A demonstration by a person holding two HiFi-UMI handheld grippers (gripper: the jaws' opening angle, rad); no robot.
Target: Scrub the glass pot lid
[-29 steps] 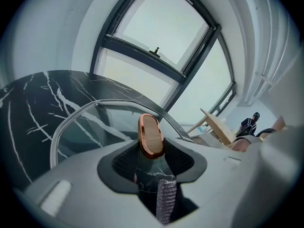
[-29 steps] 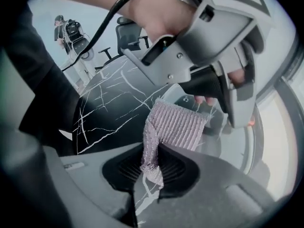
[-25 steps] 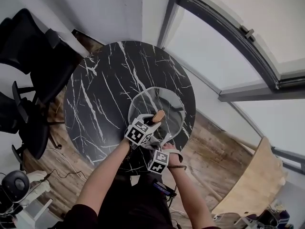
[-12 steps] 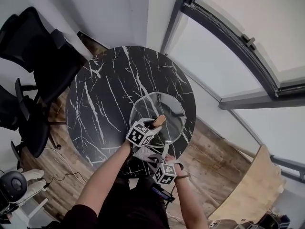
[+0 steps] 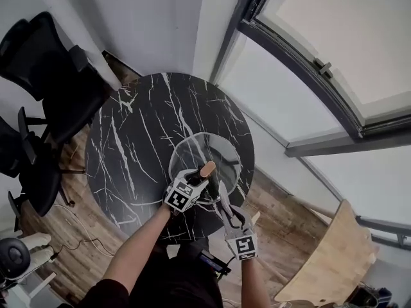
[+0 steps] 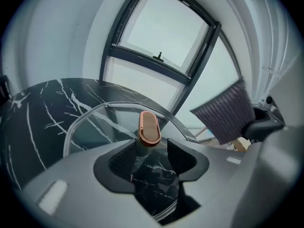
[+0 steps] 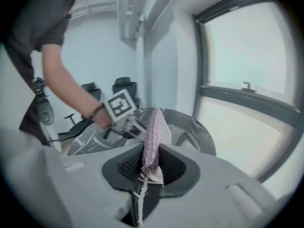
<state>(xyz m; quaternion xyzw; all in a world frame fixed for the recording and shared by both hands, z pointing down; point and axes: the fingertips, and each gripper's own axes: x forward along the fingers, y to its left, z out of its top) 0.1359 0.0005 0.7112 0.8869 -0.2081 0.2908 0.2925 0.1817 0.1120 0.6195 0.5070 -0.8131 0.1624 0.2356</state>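
Fingers (image 6: 124,161) of the left gripper (image 6: 150,156) stand wide, having just been opening, with the wooden knob (image 6: 149,128) of the glass pot lid (image 6: 90,127) between the 2 pads. The lid lies on the black marble table (image 5: 135,133). The right gripper (image 7: 151,164) is clamped on a mesh scrubbing cloth (image 7: 156,127), apart from the lid.

Office or meeting room, round black marble-pattern table (image 5: 128,140), black swivel office chairs (image 5: 38,50) alongside it, wood-plank floor (image 5: 64,249) with loose cables (image 5: 82,226), plain white walls (image 5: 148,18), large dark-framed windows (image 5: 334,50).
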